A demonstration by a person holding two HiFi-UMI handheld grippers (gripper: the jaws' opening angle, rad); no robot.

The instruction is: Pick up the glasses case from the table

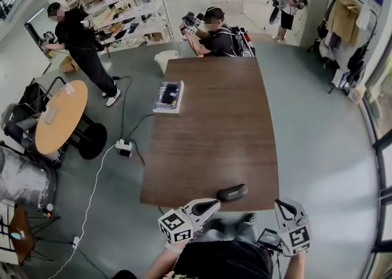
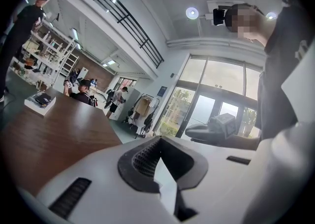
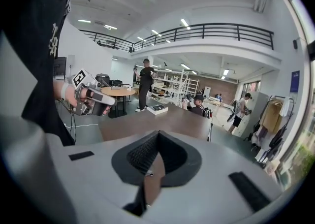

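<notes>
Brown table (image 1: 214, 118), black glasses case (image 1: 232, 192) near edge, grey floor (image 1: 318, 149)

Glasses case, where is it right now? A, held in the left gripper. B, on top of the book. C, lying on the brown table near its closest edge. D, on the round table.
C: the glasses case lies flat on the brown table, close to its near edge.

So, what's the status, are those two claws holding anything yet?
Left gripper shut, empty. Right gripper shut, empty. Glasses case on the table, near edge, untouched. Path to it clear; book far off.
</notes>
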